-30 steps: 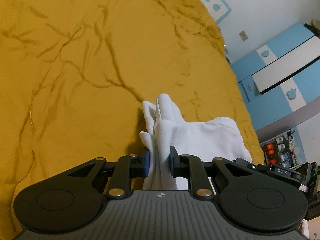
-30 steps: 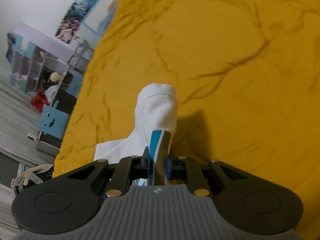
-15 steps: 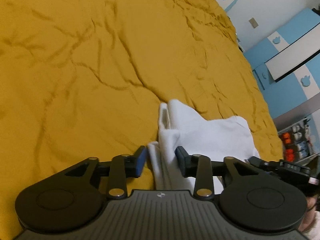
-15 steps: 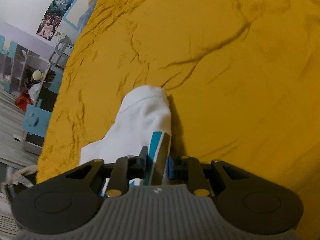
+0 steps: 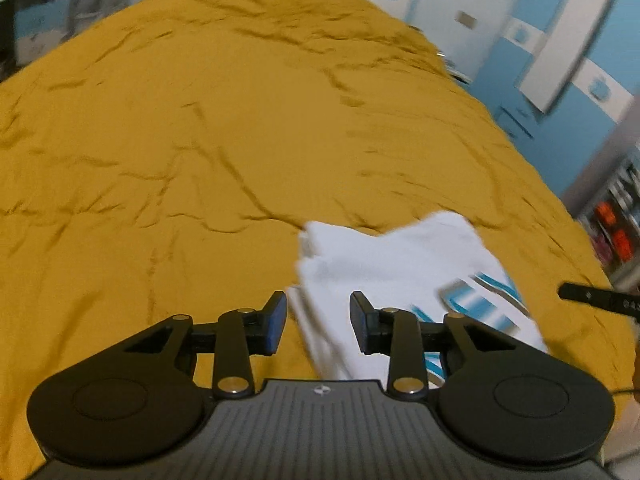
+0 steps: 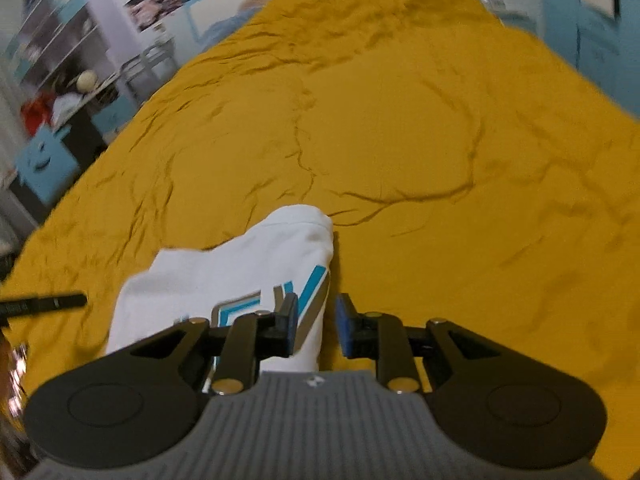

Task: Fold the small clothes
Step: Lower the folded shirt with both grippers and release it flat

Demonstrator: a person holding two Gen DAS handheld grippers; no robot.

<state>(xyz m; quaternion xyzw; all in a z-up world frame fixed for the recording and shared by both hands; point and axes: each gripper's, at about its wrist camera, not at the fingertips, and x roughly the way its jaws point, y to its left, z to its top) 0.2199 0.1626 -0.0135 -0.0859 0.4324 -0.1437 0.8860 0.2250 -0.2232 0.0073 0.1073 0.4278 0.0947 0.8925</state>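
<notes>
A small white garment with blue stripes [image 5: 392, 264] lies folded on the mustard yellow bed cover [image 5: 200, 140]. My left gripper [image 5: 318, 322] is open, just above the garment's left edge, holding nothing. In the right wrist view the same garment [image 6: 240, 268] lies flat with its blue and grey print near my fingers. My right gripper [image 6: 318, 326] is open at the garment's right edge, its jaws apart and empty.
The bed cover [image 6: 440, 140] stretches wide ahead of both grippers. Blue and white cabinets [image 5: 560, 60] stand to the right of the bed. Shelves and a blue box [image 6: 44, 156] stand to the left. The tip of the other gripper [image 5: 600, 300] shows at the right edge.
Both grippers opened and let go of the white garment, which now lies flat on the bed. Both grippers pulled back and tilted up, showing more of the room.
</notes>
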